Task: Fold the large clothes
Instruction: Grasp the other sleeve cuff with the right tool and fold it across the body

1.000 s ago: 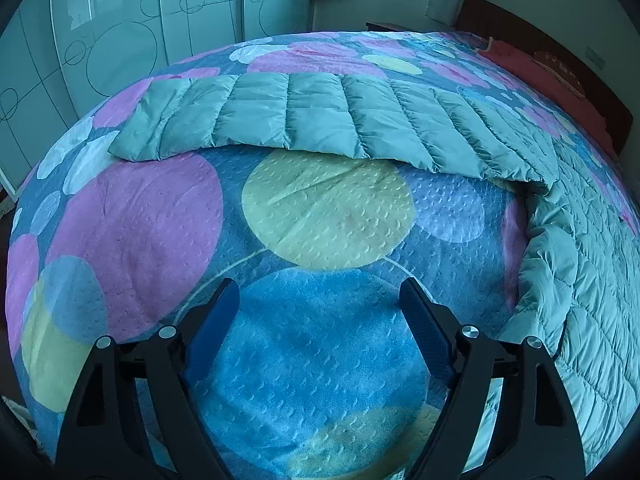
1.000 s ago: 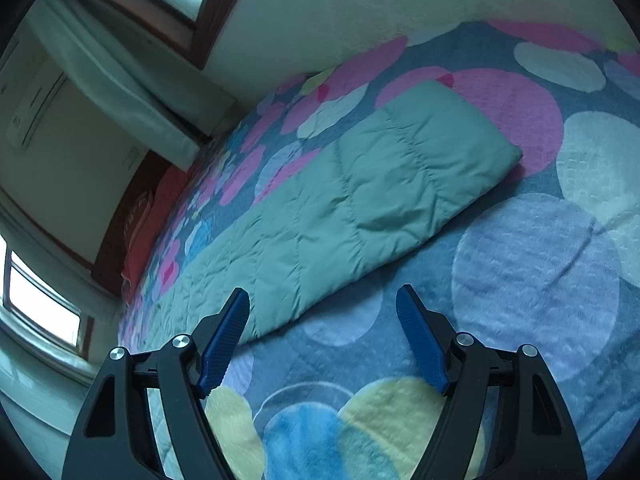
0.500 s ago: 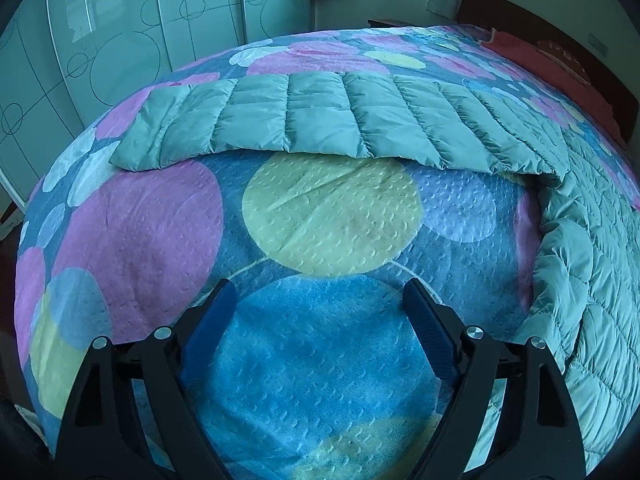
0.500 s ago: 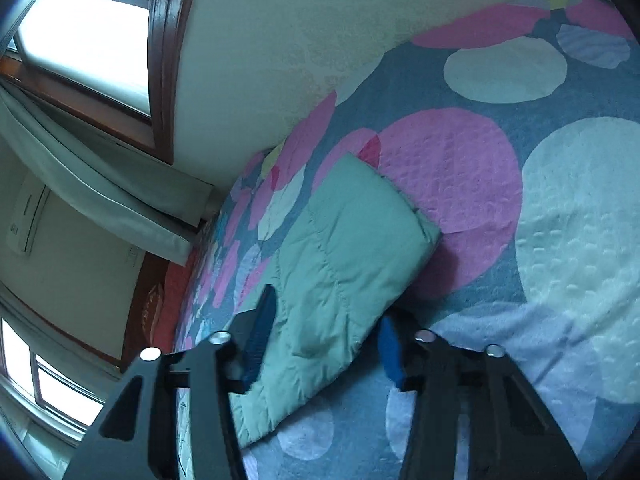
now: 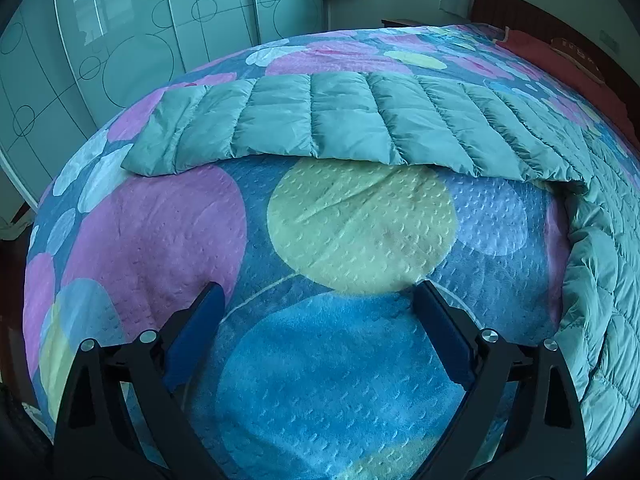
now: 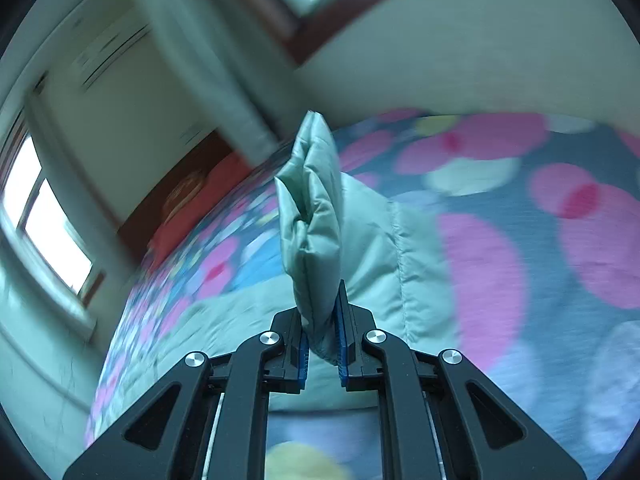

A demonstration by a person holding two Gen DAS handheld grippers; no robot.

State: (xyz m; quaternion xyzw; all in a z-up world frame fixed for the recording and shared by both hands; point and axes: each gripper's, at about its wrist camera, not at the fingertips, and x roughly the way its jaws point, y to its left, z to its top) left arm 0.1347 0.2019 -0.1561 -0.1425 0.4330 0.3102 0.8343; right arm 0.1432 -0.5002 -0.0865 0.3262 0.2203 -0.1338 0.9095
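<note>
Left gripper [image 5: 318, 310] hangs over bare bedspread [image 5: 360, 220], jaws opening wide, nothing between them. Green quilted coat [image 5: 340, 128] lies flat across the bed beyond it, sleeve end toward the wardrobe [image 5: 120, 52], body running off to the right. Right gripper [image 6: 322, 332] is closing, pads already pinching a bunched fold of the coat [image 6: 316, 232], which sticks up above the jaws. Right view blurred.
</note>
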